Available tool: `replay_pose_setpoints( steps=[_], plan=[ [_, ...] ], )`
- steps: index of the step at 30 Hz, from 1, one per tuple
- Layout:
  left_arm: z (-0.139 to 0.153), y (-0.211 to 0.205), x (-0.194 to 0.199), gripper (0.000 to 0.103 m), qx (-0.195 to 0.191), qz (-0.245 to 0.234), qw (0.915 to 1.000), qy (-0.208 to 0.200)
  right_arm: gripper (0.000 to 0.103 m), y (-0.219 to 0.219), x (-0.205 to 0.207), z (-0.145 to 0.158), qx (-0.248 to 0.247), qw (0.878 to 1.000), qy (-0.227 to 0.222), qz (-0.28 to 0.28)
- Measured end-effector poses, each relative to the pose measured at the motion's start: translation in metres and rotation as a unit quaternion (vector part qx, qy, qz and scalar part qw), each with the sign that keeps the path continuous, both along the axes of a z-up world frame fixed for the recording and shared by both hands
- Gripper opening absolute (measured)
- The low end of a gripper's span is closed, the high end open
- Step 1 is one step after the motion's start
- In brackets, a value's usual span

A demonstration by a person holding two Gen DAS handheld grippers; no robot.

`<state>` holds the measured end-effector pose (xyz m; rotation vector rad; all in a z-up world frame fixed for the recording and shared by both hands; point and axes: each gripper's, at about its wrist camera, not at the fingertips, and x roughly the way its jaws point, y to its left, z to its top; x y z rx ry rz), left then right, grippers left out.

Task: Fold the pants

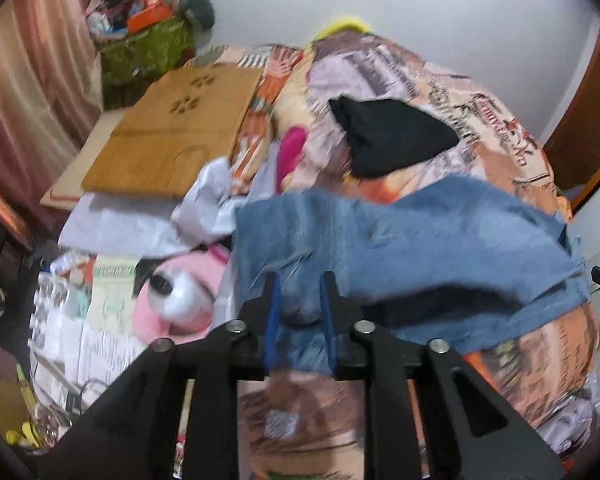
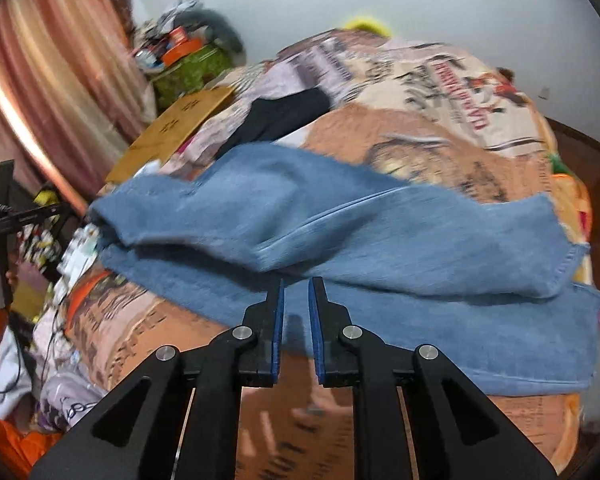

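Observation:
Blue denim pants (image 1: pixel 400 248) lie across a bed with a patterned orange and beige cover (image 1: pixel 420 80). In the left wrist view my left gripper (image 1: pixel 300 292) has denim between its blue-padded fingers and holds the near left edge of the pants. In the right wrist view the pants (image 2: pixel 380 248) lie doubled over, one layer on another. My right gripper (image 2: pixel 296 292) hovers at their near edge with a narrow gap between its fingers and nothing in it. The left gripper also shows at the left edge of the right wrist view (image 2: pixel 8 216).
A black garment (image 1: pixel 392 136) lies on the cover beyond the pants. A wooden lap tray (image 1: pixel 172 136) sits at the bed's left side. A pink plush toy (image 1: pixel 180 292) and clutter lie left of the bed. Pink curtains (image 2: pixel 40 80) hang at left.

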<state>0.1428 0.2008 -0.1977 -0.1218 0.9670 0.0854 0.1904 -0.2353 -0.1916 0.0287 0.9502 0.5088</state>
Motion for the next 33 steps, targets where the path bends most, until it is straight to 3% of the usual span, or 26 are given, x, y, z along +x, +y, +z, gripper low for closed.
replay_pose_setpoints(
  steps=[3,5,8,10,11,15,20,26,33],
  plan=[
    [0.012,-0.027,0.026,0.032,0.001,-0.022,0.9997,-0.006,0.018,-0.021,0.010,0.009,-0.009,0.999,-0.009,-0.030],
    [0.018,-0.044,0.041,0.039,0.001,-0.034,0.9994,-0.011,0.030,-0.041,0.019,0.015,-0.015,0.998,-0.013,-0.058],
    [0.025,-0.072,0.067,0.049,-0.001,-0.058,0.9982,-0.017,0.032,-0.070,0.033,0.020,-0.023,0.996,-0.016,-0.088],
    [0.031,-0.092,0.083,0.072,0.000,-0.073,0.9969,-0.030,0.032,-0.089,0.045,0.020,-0.028,0.994,-0.014,-0.109],
    [0.033,-0.099,0.090,0.074,0.003,-0.077,0.9965,-0.033,0.032,-0.096,0.049,0.020,-0.029,0.993,-0.012,-0.117],
    [0.034,-0.131,0.127,0.078,0.014,-0.096,0.9949,-0.028,0.033,-0.126,0.073,0.014,-0.034,0.989,0.000,-0.146],
    [0.016,-0.158,0.165,0.079,0.021,-0.105,0.9943,-0.003,0.045,-0.158,0.114,-0.005,-0.039,0.983,0.016,-0.179],
    [-0.021,-0.176,0.202,0.079,0.007,-0.108,0.9932,0.043,0.045,-0.186,0.165,-0.044,-0.034,0.975,0.059,-0.212],
    [-0.052,-0.179,0.217,0.079,-0.004,-0.099,0.9918,0.081,0.045,-0.197,0.211,-0.089,-0.040,0.965,0.097,-0.240]
  ],
)
